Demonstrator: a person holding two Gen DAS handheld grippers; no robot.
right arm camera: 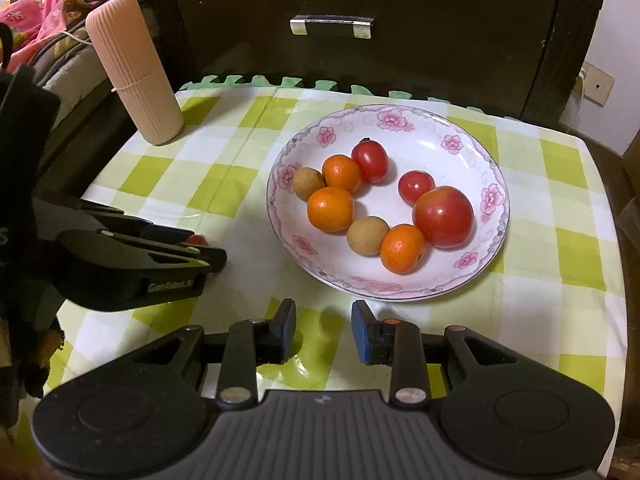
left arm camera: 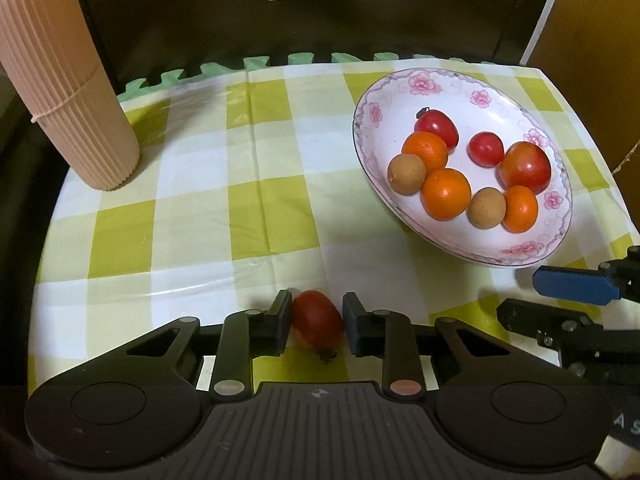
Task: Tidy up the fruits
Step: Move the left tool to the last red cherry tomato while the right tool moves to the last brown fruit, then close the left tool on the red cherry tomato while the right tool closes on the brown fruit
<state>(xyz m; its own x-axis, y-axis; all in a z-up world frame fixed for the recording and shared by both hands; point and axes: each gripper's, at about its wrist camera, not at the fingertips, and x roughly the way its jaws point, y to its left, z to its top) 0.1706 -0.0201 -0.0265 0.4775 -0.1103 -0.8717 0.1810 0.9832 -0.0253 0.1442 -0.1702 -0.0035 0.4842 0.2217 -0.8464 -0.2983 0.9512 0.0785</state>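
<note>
Left jaws pinch cherry tomato [left arm camera: 318, 323] near tablecloth edge; right jaws parted, empty.

Both grippers: black plastic body, ribbed centre panel with a small cross mark, round disc either side, silver pivot pins on the linkage arms. Left gripper [left arm camera: 316, 326] has black fingers; side of its body reads "GeoRoboAI" in the right wrist view. Right gripper [right arm camera: 324, 330] has blue finger pads [right arm camera: 361, 336] and one orange-red pin.

Dark wooden cabinet [right arm camera: 400, 40], metal handle [right arm camera: 331, 25], green-checked tablecloth [left arm camera: 208, 208]
</note>
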